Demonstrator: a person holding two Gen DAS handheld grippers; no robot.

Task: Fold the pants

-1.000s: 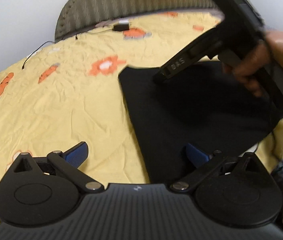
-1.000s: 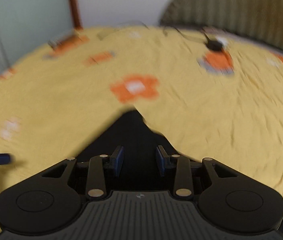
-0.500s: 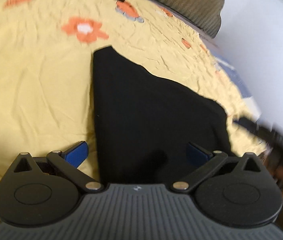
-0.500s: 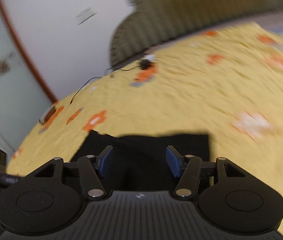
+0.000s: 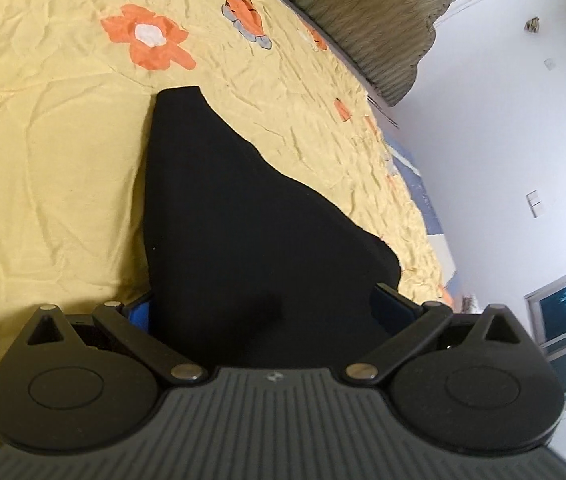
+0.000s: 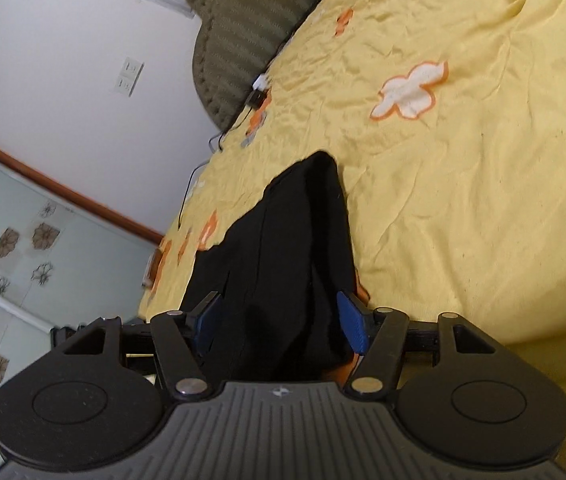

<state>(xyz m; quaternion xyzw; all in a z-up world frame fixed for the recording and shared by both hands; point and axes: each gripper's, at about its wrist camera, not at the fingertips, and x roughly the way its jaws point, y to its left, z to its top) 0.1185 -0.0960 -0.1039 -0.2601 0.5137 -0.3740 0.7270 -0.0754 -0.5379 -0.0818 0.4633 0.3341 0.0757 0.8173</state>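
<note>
The folded black fabric pants [image 5: 251,232] are lying on the bed's yellow flowered sheet [image 5: 43,168]. The left gripper [image 5: 267,308] and right gripper [image 6: 279,320] are straddling them, jaws spread, the right's just opening wider. Only the right view is showing a glass door [image 6: 23,248] at 9 o'clock.

one black pants [image 5: 243,240], two grippers [image 5: 265,312] [image 6: 279,324], one yellow bedsheet [image 5: 43,160], one headboard [image 5: 363,12].

Black pants [image 5: 251,216] on a yellow bedsheet [image 5: 55,152] with orange flowers; olive striped headboard [image 6: 239,28] at eleven o'clock; blue gripper pads [image 6: 353,326].
</note>
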